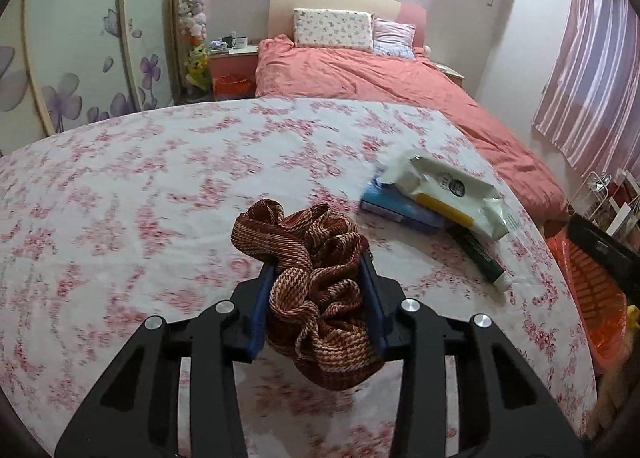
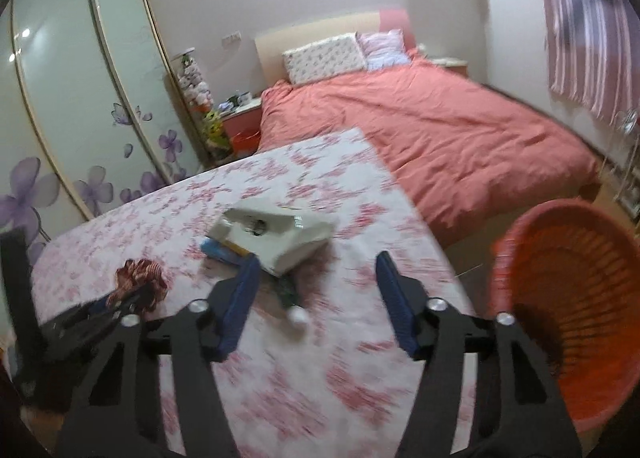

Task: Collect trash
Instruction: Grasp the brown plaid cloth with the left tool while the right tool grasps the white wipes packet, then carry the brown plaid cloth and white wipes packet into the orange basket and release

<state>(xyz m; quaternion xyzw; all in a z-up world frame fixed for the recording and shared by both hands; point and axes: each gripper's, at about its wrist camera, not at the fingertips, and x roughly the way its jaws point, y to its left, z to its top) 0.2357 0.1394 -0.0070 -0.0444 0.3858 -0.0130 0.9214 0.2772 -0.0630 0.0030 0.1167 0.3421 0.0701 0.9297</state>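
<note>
My left gripper [image 1: 318, 270] is shut on a crumpled red-brown woven cloth [image 1: 316, 278], held just above the floral tablecloth [image 1: 140, 185]. From the right wrist view the same cloth [image 2: 138, 280] shows at the left, in the left gripper's black fingers [image 2: 120, 298]. My right gripper [image 2: 316, 258] stands open over the table with nothing between its blue pads. Ahead of it lie a white wipes packet [image 2: 280, 238] on a blue packet [image 2: 220, 252] and a dark green tube [image 2: 290, 298] with a white cap. The same wipes packet [image 1: 448, 189] and tube [image 1: 480, 258] lie right of the left gripper.
An orange plastic basket [image 2: 572, 298] stands on the floor off the table's right edge, and it also shows as an orange basket [image 1: 592, 290] in the left wrist view. Beyond the table is a bed [image 2: 440, 129] with a pink cover. A wardrobe [image 2: 80, 77] with purple flowers lines the left wall.
</note>
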